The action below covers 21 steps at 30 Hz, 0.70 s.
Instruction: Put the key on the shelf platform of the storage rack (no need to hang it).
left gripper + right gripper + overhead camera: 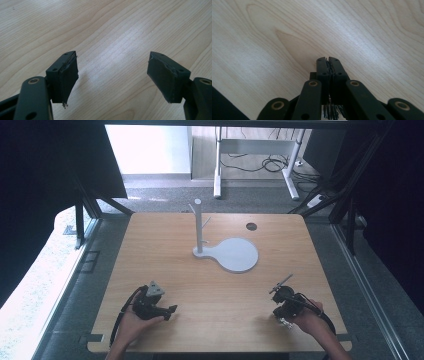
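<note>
The left hand (134, 319) enters from the bottom edge of the high view and grips the left gripper (171, 309) near the table's (165, 245) near-left area, forearm angled inward. The grey three-cornered plate (155, 288) sits on top of this gripper, and its black cable (121, 315) loops along the wrist toward the table's front edge. In the left gripper view, the two black jaws stand wide apart with nothing between them; bare light wood grain shows in the gap, and the left pad (67, 77) carries a frayed edge at its lower tip. The right hand (308, 319) enters from the bottom right and grips the right gripper (290, 278) near the table's near-right area, with the gripper body pointing away from the person and slightly left. In the right gripper view, the jaws are pressed together, pad against pad, with nothing held between them, and they point at bare wood. The two grippers are well apart from each other. A white stand (199, 227) with a round flat base plate (235, 255) stands upright at the centre of the table, well apart from both grippers. A dark round hole (251, 226) lies in the tabletop beyond the base plate.
</note>
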Available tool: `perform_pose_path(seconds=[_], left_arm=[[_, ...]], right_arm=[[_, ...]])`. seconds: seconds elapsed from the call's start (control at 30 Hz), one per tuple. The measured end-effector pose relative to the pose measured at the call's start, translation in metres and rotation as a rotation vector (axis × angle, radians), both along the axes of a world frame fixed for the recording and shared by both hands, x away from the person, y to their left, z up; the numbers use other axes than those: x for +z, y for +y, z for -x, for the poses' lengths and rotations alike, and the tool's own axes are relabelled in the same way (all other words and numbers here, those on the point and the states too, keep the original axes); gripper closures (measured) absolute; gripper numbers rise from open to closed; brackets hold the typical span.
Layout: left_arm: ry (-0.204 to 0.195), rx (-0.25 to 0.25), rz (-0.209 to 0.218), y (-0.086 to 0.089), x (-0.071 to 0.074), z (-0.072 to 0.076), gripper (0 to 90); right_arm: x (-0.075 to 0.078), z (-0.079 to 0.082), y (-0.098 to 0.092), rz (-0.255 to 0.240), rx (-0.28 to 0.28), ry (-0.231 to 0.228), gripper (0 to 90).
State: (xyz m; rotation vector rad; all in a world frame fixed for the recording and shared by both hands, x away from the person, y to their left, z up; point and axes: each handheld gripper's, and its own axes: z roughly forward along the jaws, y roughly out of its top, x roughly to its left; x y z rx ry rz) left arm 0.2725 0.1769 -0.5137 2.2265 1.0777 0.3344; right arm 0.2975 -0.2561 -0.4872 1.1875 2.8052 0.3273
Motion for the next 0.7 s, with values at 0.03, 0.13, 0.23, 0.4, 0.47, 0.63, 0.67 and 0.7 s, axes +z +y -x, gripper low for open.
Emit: perform_pose_path(seconds=[0.03,0.13,0.23,0.4,0.47,0.63,0.67,0.7], left_arm=[[0.0,0.001,0.0,0.0,0.0,0.0,25.0],[0.002,0.0,-0.002,0.0,-0.001,0.0,25.0],[0.003,0.0,-0.002,0.0,-0.001,0.0,25.0],[0.004,-0.001,-0.001,0.0,-0.001,0.0,25.1],[0.005,-0.002,-0.002,-0.001,-0.001,0.0,25.2],[0.003,-0.009,-0.005,-0.001,-0.001,0.0,25.2],[0.003,-0.009,-0.006,-0.001,-0.001,0.0,25.2],[0.003,-0.008,-0.005,-0.001,-0.001,0.0,25.2]], right_arm=[[0.0,0.001,0.001,0.002,0.01,0.001,88.3],[0.0,0.002,0.003,0.022,0.032,-0.002,89.6],[0.001,0.003,0.003,0.045,0.057,-0.004,89.9],[0.005,0.003,0.0,0.058,0.083,0.003,90.0],[0.009,0.004,-0.001,0.061,0.077,-0.009,90.0],[0.021,0.003,-0.007,0.047,0.072,-0.035,90.0],[0.023,0.003,-0.008,0.045,0.071,-0.04,90.0],[0.025,0.003,-0.009,0.044,0.069,-0.045,90.0]])
